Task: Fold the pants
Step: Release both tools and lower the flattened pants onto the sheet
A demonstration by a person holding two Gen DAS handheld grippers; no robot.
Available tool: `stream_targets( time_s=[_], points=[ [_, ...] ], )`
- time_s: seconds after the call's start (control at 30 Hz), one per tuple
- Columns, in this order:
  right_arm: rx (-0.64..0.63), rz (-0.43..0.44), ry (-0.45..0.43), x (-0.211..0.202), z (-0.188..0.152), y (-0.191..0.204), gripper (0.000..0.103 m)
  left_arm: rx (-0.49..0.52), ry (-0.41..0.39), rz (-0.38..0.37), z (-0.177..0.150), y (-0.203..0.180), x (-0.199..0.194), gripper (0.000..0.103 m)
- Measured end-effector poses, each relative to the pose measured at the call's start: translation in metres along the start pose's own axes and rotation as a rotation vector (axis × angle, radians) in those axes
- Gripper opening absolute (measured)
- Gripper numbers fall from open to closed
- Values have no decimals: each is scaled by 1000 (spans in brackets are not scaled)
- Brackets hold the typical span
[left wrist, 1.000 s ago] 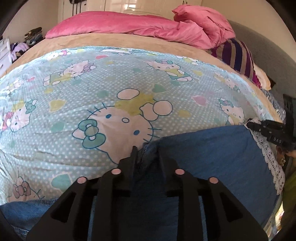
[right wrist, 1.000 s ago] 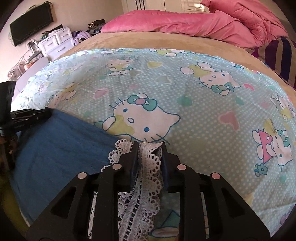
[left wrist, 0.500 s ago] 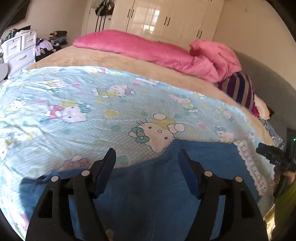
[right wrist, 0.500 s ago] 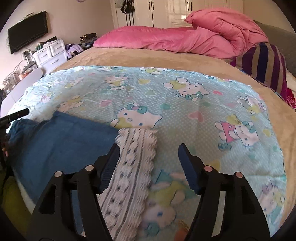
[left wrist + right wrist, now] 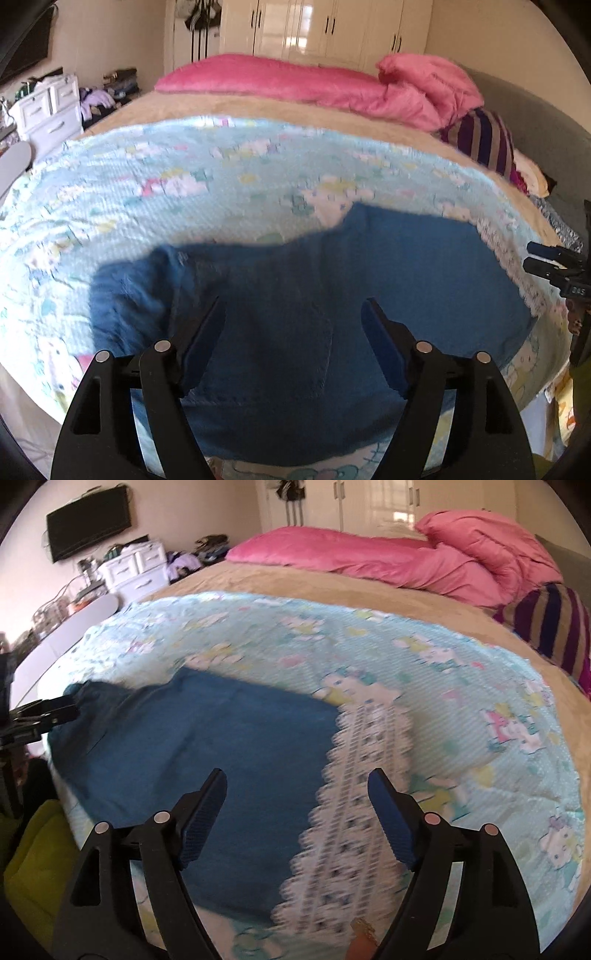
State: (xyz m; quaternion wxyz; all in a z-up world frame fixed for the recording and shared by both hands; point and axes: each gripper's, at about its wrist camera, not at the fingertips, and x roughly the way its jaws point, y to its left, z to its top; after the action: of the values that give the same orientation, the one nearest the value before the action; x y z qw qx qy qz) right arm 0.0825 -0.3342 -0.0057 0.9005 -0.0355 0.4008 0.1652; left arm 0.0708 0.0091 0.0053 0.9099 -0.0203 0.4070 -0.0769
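Blue denim pants (image 5: 314, 295) (image 5: 207, 760) lie folded flat on the light blue cartoon-cat sheet (image 5: 184, 192) (image 5: 461, 738) near the bed's front edge. A white lace hem (image 5: 354, 812) (image 5: 509, 266) runs down the pants' right side. My left gripper (image 5: 293, 314) hovers above the pants, its jaws opening with nothing between them. Over the lace hem my right gripper (image 5: 295, 786) also has its jaws opening, and they hold nothing. Each gripper shows at the edge of the other's view: the right gripper (image 5: 554, 266) and the left gripper (image 5: 44, 712).
A pink duvet (image 5: 314, 85) (image 5: 388, 561) and a striped pillow (image 5: 484, 144) (image 5: 554, 627) lie at the head of the bed. White drawers (image 5: 48, 110) (image 5: 136, 572) stand to the left, and wardrobes (image 5: 325, 29) line the back wall. A yellow-green cloth (image 5: 33, 849) sits below the bed's front edge.
Both grippers let go of the pants, the right one off the lace hem, and opened wide. Both drew back and up, so more of the bed and room shows.
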Motion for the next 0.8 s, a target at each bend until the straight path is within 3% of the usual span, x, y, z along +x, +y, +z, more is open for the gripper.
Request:
stream_targets(
  time_s=[0.13,0.2,0.23,0.27,0.47,0.67,0.8],
  points=[
    [-9,24,32,5,-8,18,72,-28,109,-102,-16,-11,19,75],
    [-23,23,43,7,-12,25,72,26,142,-65,-24,-22,26,76],
    [-30,25,53,9,-14,29,72,51,160,-45,-27,-26,30,89],
    [-37,23,63,11,-15,32,72,63,170,-39,-29,-29,31,90],
    [-17,-75,227,31,-35,16,71,37,175,-38,-30,-21,28,90],
    [33,-37,202,14,-53,1,69,-7,162,-80,-31,-10,22,90],
    [49,-43,183,13,-58,3,69,6,164,-64,-32,-13,24,90]
  ],
)
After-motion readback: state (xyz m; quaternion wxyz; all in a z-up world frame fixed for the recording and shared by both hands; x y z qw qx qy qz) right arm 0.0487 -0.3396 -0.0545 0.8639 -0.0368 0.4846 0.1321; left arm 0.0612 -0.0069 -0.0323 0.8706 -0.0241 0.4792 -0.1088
